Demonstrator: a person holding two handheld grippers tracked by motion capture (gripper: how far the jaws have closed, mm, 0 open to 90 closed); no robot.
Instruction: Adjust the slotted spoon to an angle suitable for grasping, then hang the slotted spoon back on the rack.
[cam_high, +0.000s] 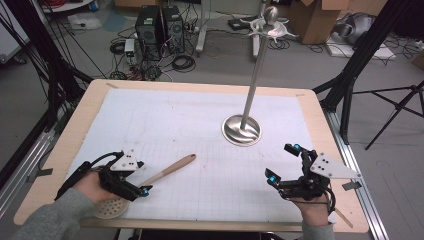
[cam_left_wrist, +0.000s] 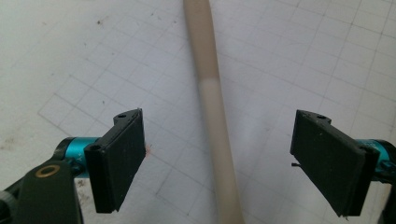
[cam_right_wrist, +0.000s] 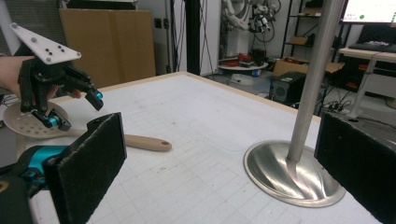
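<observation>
Left tool (cam_left_wrist: 217, 158) jaws apart astride slotted spoon (cam_high: 165, 172) handle, untouched | right tool (cam_high: 285, 162) jaws apart, empty

1. Left gripper (cam_left_wrist: 217, 158): two black rectangular pads (cam_left_wrist: 116, 163) on teal mounts, standing wide apart.
2. Beige, round wooden handle (cam_left_wrist: 212, 112) runs up between them, touching neither pad; upper stretch darker, lower stretch paler.
3. Handle lies on a white mat with a faint grey grid (cam_left_wrist: 93, 65), lightly specked.
</observation>
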